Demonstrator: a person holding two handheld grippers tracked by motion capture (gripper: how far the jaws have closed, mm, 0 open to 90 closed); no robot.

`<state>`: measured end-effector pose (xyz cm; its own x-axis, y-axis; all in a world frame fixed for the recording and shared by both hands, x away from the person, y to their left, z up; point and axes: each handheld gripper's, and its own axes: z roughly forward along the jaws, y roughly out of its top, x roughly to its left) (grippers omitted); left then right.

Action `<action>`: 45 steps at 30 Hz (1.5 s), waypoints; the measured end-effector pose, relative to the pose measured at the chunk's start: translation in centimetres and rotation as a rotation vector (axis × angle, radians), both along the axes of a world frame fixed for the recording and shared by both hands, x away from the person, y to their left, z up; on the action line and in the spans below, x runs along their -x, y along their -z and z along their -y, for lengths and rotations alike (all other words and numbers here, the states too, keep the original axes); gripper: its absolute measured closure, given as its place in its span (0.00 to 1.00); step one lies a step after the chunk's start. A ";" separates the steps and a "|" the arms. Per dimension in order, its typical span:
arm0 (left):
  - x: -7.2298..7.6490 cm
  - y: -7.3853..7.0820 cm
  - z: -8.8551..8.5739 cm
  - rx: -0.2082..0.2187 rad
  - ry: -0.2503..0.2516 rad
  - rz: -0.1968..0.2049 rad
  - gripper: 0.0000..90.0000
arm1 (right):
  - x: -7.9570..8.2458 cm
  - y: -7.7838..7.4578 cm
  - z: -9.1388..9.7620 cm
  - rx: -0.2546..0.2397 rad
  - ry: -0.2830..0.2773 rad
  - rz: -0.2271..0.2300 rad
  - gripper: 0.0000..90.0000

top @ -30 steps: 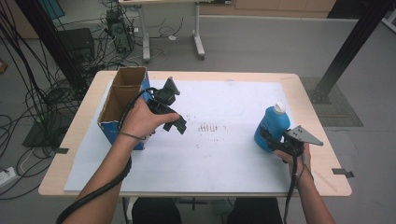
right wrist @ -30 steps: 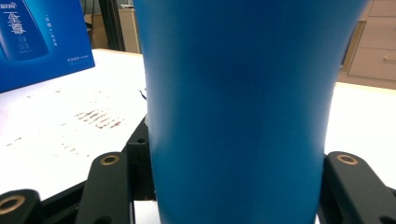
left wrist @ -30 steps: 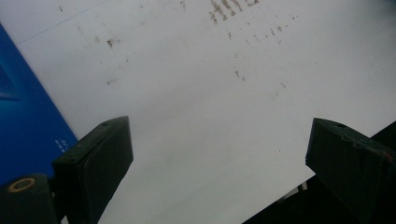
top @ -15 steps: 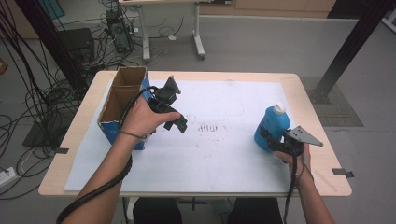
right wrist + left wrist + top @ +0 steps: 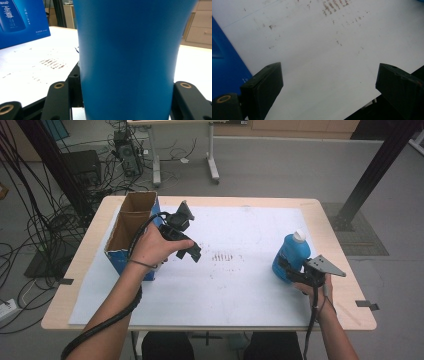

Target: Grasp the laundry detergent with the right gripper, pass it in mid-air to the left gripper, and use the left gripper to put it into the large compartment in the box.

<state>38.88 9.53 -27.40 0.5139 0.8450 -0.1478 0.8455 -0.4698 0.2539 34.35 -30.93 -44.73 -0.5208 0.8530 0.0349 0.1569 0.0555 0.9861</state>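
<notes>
A blue bottle point(image 5: 290, 254) with a white cap stands upright at the right side of the white paper sheet point(image 5: 235, 280). My right gripper point(image 5: 287, 270) is shut on its lower body; in the right gripper view the bottle point(image 5: 127, 55) fills the space between the two jaws of that gripper point(image 5: 127, 100). My left gripper point(image 5: 192, 251) hangs open over the paper beside an open blue cardboard box point(image 5: 131, 227). Between the wide-apart jaws of the left gripper point(image 5: 329, 85) there is only bare paper, with the box's blue wall point(image 5: 224, 67) at the left.
The wooden table point(image 5: 327, 222) carries the paper, which has a patch of brown marks point(image 5: 223, 256) at its middle. The box point(image 5: 22, 20) stands open-topped at the table's left. Cables, desk legs and a black post are on the floor beyond.
</notes>
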 end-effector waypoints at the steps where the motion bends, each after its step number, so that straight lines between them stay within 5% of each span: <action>1: 0.0 0.0 0.0 -0.004 0.002 -0.001 0.09 | 0.0 0.0 0.0 0.000 0.001 -0.001 0.48; 45: -0.2 0.0 0.3 -0.005 0.021 0.008 0.09 | 0.0 0.0 0.0 0.001 0.003 0.004 0.48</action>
<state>39.08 9.22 -27.43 0.5327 0.8347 -0.1394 0.8333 -0.4887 0.2584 34.35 -30.91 -44.76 -0.5183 0.8546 0.0320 0.1528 0.0558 0.9867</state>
